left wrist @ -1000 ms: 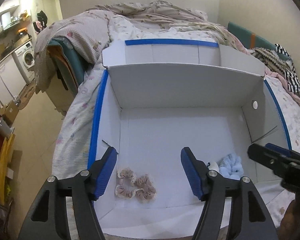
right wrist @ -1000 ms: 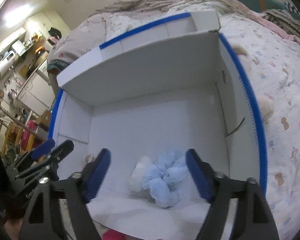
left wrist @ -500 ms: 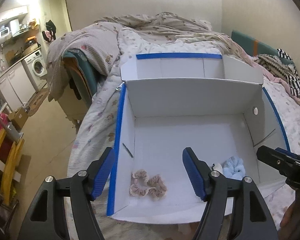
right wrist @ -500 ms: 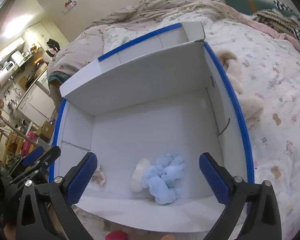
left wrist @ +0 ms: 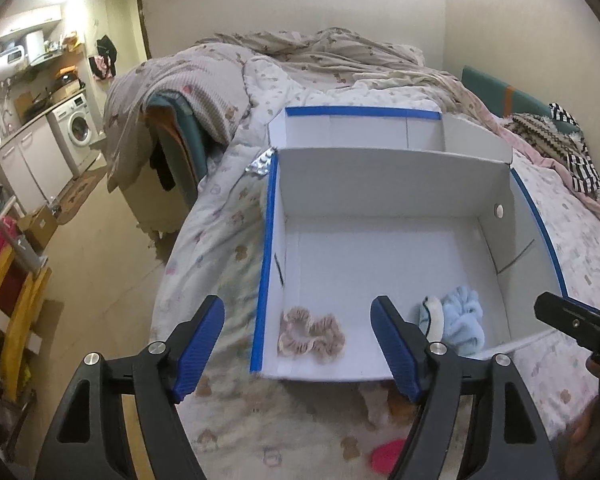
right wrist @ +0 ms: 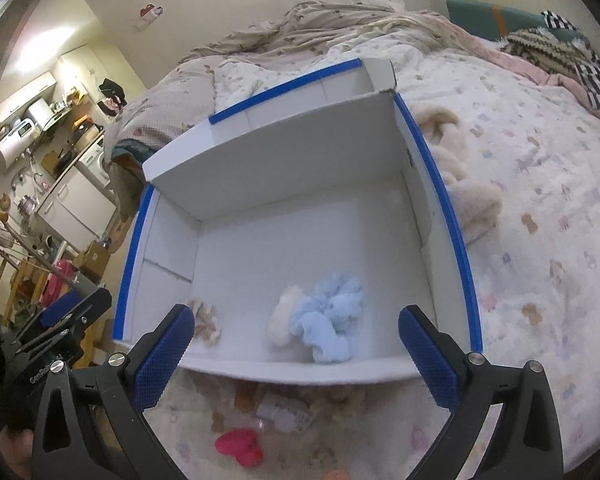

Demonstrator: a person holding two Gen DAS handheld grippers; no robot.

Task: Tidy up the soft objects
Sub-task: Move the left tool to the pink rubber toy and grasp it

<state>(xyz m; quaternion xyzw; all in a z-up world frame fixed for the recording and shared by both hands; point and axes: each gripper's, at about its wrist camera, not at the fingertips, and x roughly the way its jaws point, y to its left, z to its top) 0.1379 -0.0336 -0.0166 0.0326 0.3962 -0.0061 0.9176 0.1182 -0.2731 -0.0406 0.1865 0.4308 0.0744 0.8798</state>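
A white box with blue-taped rims (left wrist: 266, 240) (right wrist: 456, 240) sits open on the bed. Inside near its front wall lie a beige-pink scrunchie (left wrist: 310, 334) (right wrist: 205, 320) and a fluffy light-blue soft item with a white piece (left wrist: 458, 322) (right wrist: 324, 326). My left gripper (left wrist: 298, 348) is open and empty, held above the box's front left corner. My right gripper (right wrist: 294, 354) is open and empty, above the box's front wall. A bright pink soft item (left wrist: 388, 456) (right wrist: 240, 446) lies on the bed in front of the box.
A cream fluffy plush (right wrist: 472, 196) lies on the bed against the box's right side. A small bottle (right wrist: 284, 418) lies on the bed beside the pink item. The bed's left edge drops to the floor (left wrist: 100, 248). Rumpled blankets (left wrist: 320, 56) lie behind.
Both grippers have pulled back and up out of the box, opening wider. The scrunchie and the blue item stay inside; the bed in front of the box now shows.
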